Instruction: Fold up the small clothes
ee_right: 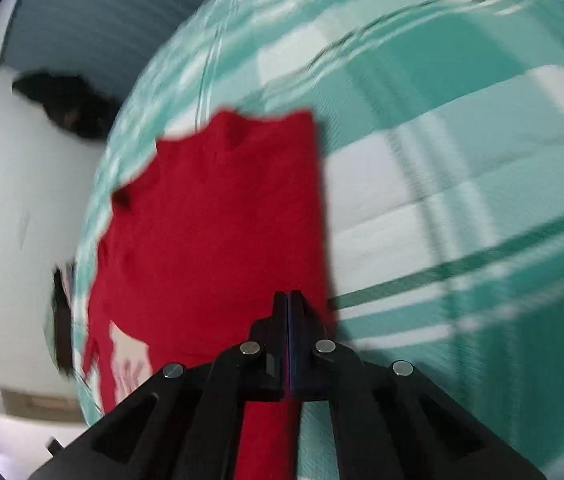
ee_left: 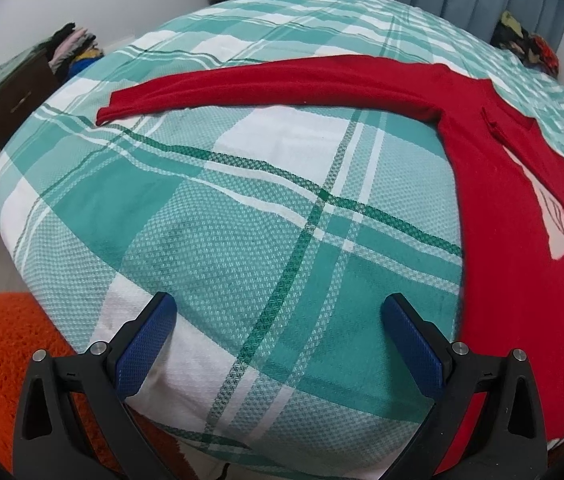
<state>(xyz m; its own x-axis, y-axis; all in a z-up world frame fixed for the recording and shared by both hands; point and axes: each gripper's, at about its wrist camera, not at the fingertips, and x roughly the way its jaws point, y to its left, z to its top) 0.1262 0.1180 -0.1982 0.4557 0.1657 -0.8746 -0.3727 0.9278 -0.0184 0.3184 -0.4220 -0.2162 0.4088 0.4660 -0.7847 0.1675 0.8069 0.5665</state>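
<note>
Left gripper [ee_left: 277, 316] is held wide apart above the plaid bedspread [ee_left: 241, 220], nothing between its blue pads [ee_left: 145, 348]; the right gripper [ee_right: 289, 300] is pressed together, red cloth seen at its jaws, though a grip cannot be told through the blur; the red sweater [ee_left: 514, 208] is spread on the bed, one sleeve [ee_left: 265, 84] stretched sideways; an orange rug [ee_left: 5, 360], a dark cabinet [ee_left: 13, 100] and piled clothes [ee_left: 73, 48] are seen beside the bed.

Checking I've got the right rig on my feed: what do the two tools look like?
Both match. The left tool has a black frame with triangular cut-outs, round silver fasteners at the joints, and blue textured pads lining its fingers. The right tool has the same black frame, cut-outs and silver fasteners; only a thin blue strip shows between its fingers. No cables, markings or sleeves are clearly visible.
</note>
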